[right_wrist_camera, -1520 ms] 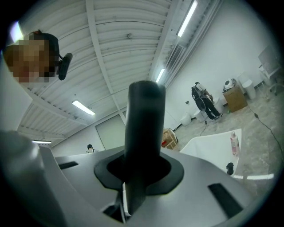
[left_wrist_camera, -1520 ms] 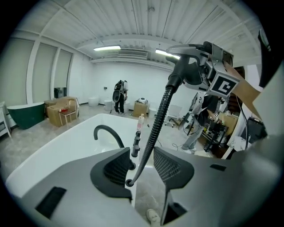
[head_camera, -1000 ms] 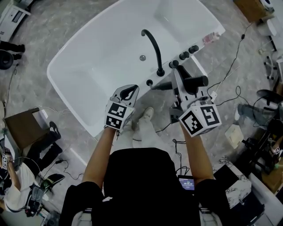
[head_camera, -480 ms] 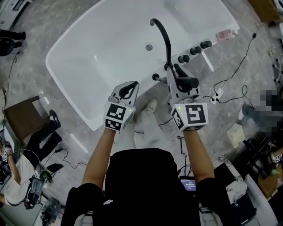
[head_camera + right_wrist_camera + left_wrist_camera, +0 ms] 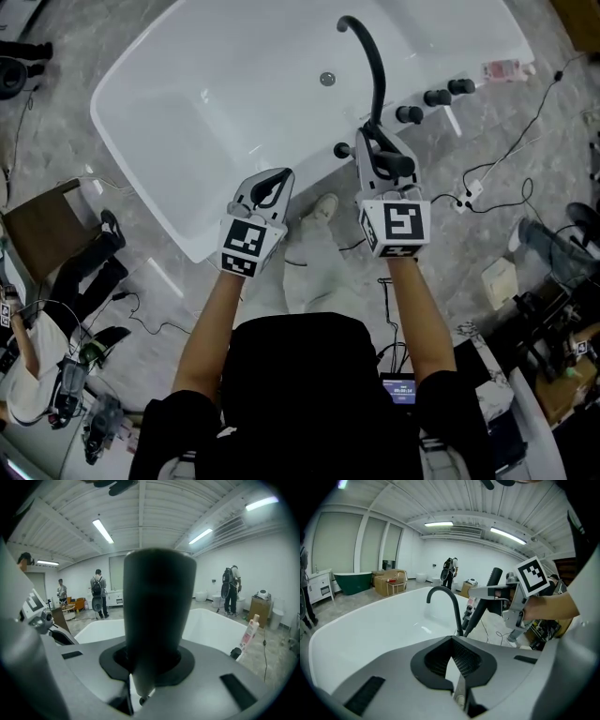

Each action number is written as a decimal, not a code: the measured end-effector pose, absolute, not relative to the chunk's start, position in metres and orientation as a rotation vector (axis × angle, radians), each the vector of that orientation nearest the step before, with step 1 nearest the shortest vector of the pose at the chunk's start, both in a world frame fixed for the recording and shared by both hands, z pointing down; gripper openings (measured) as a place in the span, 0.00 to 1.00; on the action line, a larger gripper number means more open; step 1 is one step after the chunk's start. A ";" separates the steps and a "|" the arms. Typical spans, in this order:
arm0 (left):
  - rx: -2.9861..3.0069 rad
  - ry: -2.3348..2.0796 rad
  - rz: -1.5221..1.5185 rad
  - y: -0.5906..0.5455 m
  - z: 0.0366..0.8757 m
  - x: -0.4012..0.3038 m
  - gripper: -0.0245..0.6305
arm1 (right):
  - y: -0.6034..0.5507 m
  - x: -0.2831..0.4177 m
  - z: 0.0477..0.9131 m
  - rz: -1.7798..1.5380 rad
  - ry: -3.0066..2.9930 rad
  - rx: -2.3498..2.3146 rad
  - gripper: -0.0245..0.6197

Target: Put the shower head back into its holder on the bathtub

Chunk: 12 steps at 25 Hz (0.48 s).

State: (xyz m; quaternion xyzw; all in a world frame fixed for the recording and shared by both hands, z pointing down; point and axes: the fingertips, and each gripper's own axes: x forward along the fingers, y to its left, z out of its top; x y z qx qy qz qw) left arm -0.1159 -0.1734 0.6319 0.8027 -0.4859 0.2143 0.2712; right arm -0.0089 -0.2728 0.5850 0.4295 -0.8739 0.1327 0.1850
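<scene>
The white bathtub point(image 5: 187, 103) has a black arched faucet point(image 5: 373, 66) on its near rim, also seen in the left gripper view as a faucet point(image 5: 447, 604). My right gripper point(image 5: 375, 150) is shut on the black shower head point(image 5: 397, 166) and holds it over the rim beside the faucet base. A small black fitting point(image 5: 342, 150) sits on the rim just left of it. In the left gripper view the shower head point(image 5: 483, 603) stands tilted, lower end at the rim. It fills the right gripper view as a dark shower head point(image 5: 157, 606). My left gripper point(image 5: 271, 186) is shut and empty.
Black knobs point(image 5: 435, 97) line the rim right of the faucet, with a pink bottle point(image 5: 502, 68) beyond. Cables point(image 5: 487, 192) trail over the marble floor at the right. A cardboard box point(image 5: 37, 244) and a person's legs are at the left. People stand far off in the room.
Both grippers have come down toward the tub rim. The right one rolled, so the shower head went from lying crosswise to more upright next to the faucet base.
</scene>
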 end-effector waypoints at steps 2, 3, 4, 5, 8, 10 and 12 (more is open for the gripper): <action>2.152 -1.298 0.588 -0.168 0.639 -0.116 0.06 | -0.270 -0.012 0.602 0.363 -2.443 1.186 0.15; 2.149 -1.291 0.590 -0.166 0.643 -0.115 0.06 | -0.268 -0.014 0.609 0.360 -2.436 1.174 0.15; 2.144 -1.283 0.583 -0.165 0.646 -0.113 0.06 | -0.267 -0.016 0.617 0.359 -2.431 1.162 0.15; 2.136 -1.276 0.566 -0.165 0.647 -0.112 0.06 | -0.266 -0.017 0.624 0.358 -2.426 1.152 0.15; 2.123 -1.261 0.534 -0.163 0.650 -0.109 0.06 | -0.264 -0.023 0.642 0.351 -2.408 1.127 0.15; 2.125 -1.262 0.541 -0.162 0.654 -0.108 0.06 | -0.263 -0.026 0.651 0.341 -2.397 1.118 0.15; 2.116 -1.258 0.536 -0.161 0.658 -0.109 0.06 | -0.262 -0.027 0.660 0.346 -2.388 1.109 0.15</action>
